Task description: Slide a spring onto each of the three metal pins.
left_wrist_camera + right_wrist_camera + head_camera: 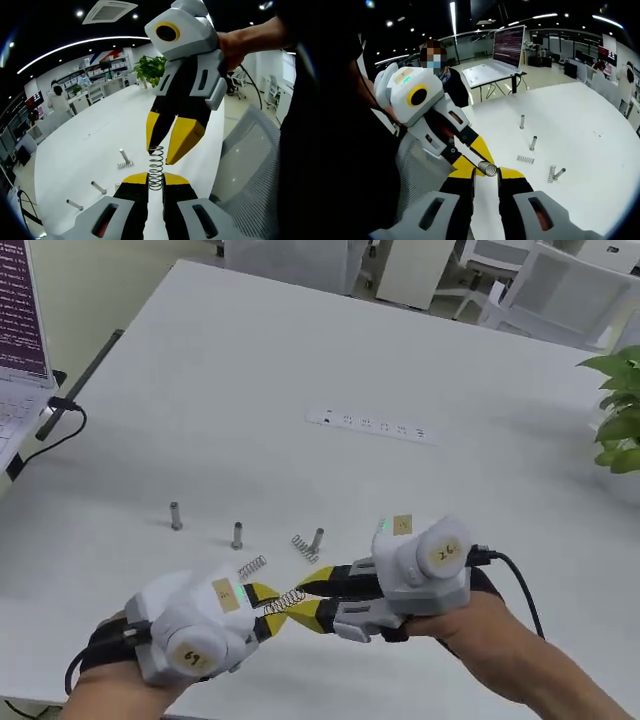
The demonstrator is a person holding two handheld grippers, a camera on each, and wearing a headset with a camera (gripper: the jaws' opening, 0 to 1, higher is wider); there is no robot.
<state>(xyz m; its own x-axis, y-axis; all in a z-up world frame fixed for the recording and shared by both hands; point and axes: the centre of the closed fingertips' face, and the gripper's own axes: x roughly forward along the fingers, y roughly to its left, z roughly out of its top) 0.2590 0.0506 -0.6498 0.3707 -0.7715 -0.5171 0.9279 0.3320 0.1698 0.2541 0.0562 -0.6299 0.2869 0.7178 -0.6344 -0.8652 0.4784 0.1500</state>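
The left claw [155, 180] is clenched on the lower coils of a small steel spring [156, 162], which stands straight out from between its yellow tips. In the left gripper view, the right claw [161, 152] comes down from 12 o'clock. Its two yellow jaws stand slightly apart, one on each side of the spring's free end. Whether they press on the coil or only flank it, I cannot tell. In the head view the two claws meet nose to nose above the near edge of the white table [300, 360], with the spring bridging them.

From that spring, a loose spring [252, 566] lies flat on the table at 11 o'clock. At 1 o'clock stands the right pin [317, 539], leaning a little, with another spring [303, 547] lying against its foot. The middle pin [237, 535] is upright at 11 o'clock, beyond the loose spring, and the left pin [176, 515] is upright farther out toward 10 o'clock. All three pins are bare.

Well beyond the pins, at 12 o'clock, a white power strip [370, 426] lies across the table. A laptop [15, 350] sits at the far left edge at 10 o'clock, and a green plant [615, 410] stands at 2 o'clock.
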